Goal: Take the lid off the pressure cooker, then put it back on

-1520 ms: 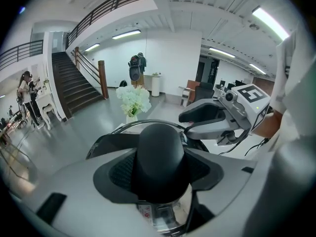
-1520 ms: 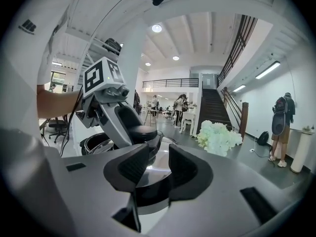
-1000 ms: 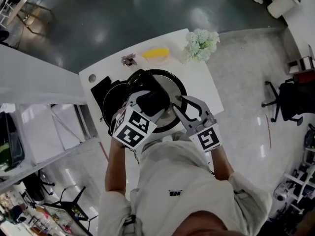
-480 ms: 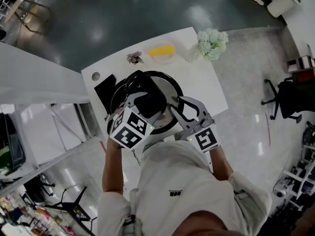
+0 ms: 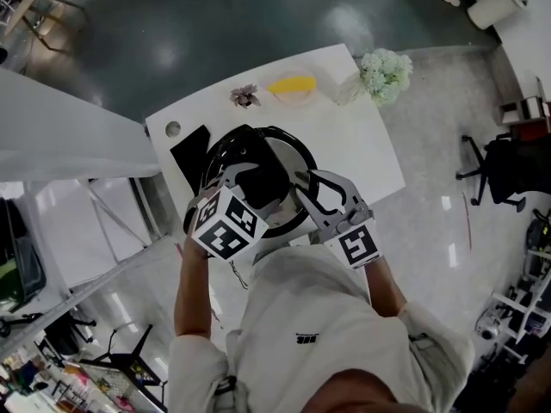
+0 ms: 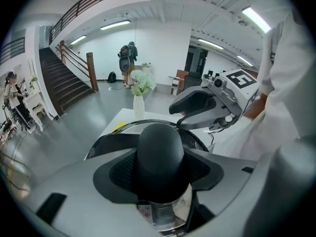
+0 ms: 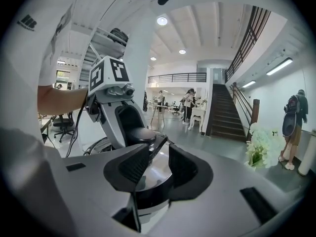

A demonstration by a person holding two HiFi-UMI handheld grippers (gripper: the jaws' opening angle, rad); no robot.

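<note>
Hazard one: tilt or swing of pressure cooker lid [image 5: 294, 163], centre of frame over white table [image 5: 353, 144] in head view. Cause: firm support at a single point only. Left gripper [image 6: 160, 171] clamped on black dome knob [image 6: 160, 139], both pads pressing on its sides. Right gripper [image 7: 159, 168] spread part way, straddling thin black bar end [image 7: 157, 143] at lid edge, pads not seen pressing. Treat as guide, not as hold.

Hazard two: slip of rounded knob out of pads under sideways pull. Keep pull straight and lid level.

Hazard three: misseating on return, from rim landing skewed on pot. Align before lowering; avoid forcing.

Hazard four: knocking pale flowers [image 5: 385, 74] at upper right table corner, or yellow item [image 5: 293, 85] at far edge, during wide sideways carry.

Hidden or unclear:
- Pot body: fully covered by lid and grippers in head view.
- Cannot tell whether lid seated or lifted clear.
- Locking parts under bar: not visible.
- Black flat slab [image 5: 188, 151] left of cooker: partly covered, identity uncertain.
- Small object [image 5: 245, 95] beside yellow item: too small to name.
</note>
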